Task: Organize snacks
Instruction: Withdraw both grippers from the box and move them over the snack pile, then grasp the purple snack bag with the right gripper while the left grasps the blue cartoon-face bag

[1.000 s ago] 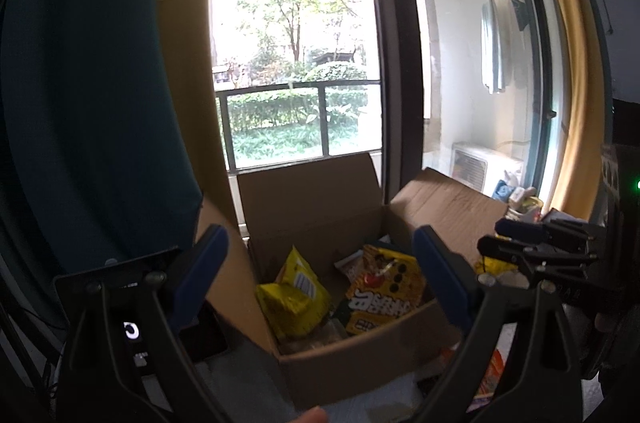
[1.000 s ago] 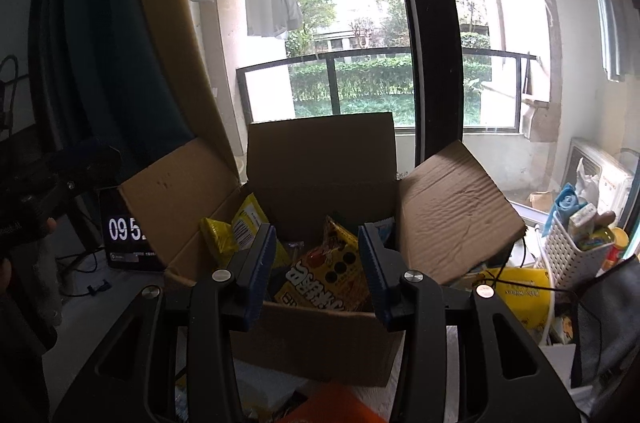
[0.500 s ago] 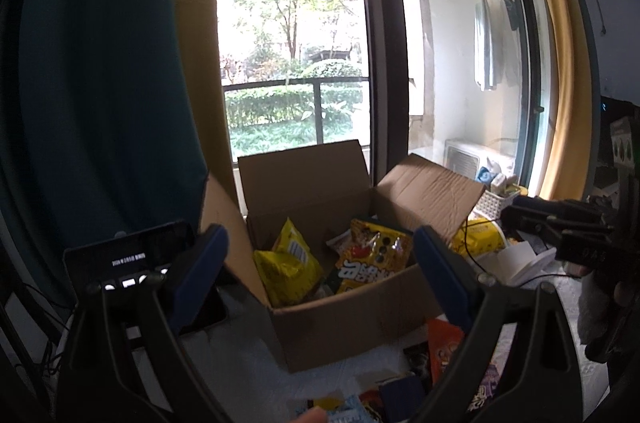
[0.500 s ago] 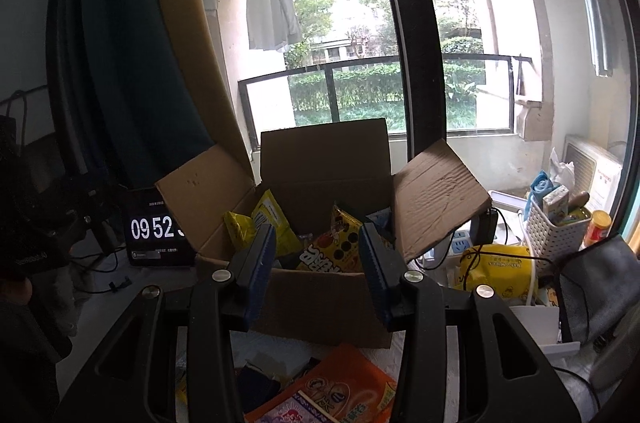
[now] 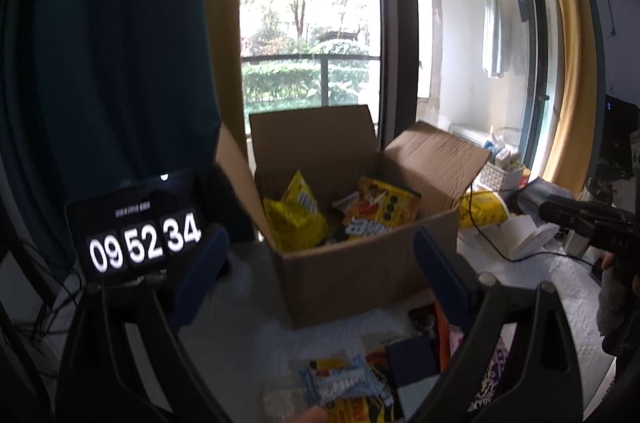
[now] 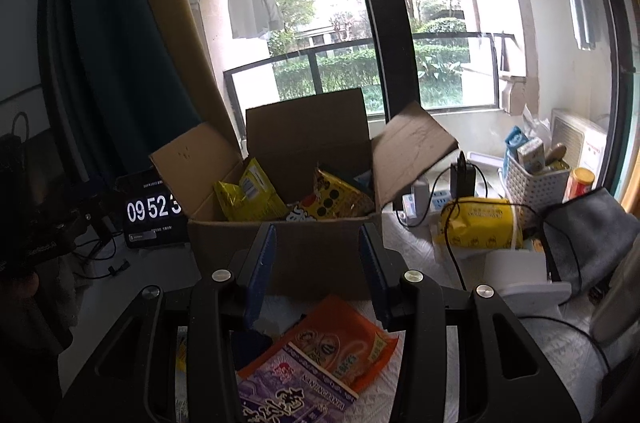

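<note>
Box [image 6: 320, 255]: stood open before both empty, parted grippers [image 5: 320, 255] [image 6: 318, 255].
Clock [image 5: 140, 243]: left of box — whole only in left view.
Orange packet [image 6: 340, 343]: lay below right gripper.

- left tool [image 5: 320, 255]: chunky black frame arms sporting blue pads, small silver screws showing
- right tool [image 6: 318, 255]: same black-and-blue build, round silver bolts sitting on its knuckles

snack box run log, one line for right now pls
cardboard box: open, two yellow bags inside | left gripper: open, empty | right gripper: open, empty | orange packet: on table
</note>
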A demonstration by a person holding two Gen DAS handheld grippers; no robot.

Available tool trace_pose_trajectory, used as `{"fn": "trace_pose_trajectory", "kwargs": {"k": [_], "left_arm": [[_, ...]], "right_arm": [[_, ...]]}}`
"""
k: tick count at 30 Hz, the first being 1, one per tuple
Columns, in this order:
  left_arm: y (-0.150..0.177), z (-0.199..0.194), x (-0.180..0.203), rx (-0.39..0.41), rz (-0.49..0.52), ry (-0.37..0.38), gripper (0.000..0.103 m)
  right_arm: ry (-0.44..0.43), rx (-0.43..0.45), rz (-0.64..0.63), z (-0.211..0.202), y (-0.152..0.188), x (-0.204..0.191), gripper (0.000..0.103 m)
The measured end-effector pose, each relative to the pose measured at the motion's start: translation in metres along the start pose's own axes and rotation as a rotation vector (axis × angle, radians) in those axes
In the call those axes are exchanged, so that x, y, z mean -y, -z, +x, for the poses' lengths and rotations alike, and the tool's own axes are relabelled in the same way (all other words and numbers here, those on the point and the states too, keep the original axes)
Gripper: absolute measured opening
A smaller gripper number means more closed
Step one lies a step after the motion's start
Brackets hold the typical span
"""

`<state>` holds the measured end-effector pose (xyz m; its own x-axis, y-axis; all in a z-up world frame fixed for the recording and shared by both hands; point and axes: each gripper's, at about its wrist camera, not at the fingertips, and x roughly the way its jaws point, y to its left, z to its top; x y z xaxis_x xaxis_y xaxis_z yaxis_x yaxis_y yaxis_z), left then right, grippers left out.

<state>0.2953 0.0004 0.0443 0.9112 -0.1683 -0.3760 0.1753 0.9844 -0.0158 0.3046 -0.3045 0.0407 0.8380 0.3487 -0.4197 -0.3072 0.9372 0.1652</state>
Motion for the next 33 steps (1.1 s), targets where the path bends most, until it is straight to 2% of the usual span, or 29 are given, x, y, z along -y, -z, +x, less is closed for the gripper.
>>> {"fn": "trace_pose_trajectory", "kwargs": {"k": [7,16,22,33], "left_arm": [[0.039,-0.002,-0.007,-0.077,-0.054,0.025,0.095],[0.1,-0.002,0.005,-0.219,-0.085,0.079,0.095],[0.13,0.003,0.014,-0.294,-0.105,0.106,0.095],[0.163,0.021,0.046,-0.403,-0.034,0.133,0.095]], "right_arm": [[0.006,-0.092,0.035,-0.002,0.037,0.002,0.048],[0.003,-0.216,0.13,-0.003,0.089,0.004,0.057],[-0.017,-0.309,0.186,0.001,0.12,0.003,0.063],[-0.053,-0.435,0.217,0.015,0.149,-0.004,0.065]]}}
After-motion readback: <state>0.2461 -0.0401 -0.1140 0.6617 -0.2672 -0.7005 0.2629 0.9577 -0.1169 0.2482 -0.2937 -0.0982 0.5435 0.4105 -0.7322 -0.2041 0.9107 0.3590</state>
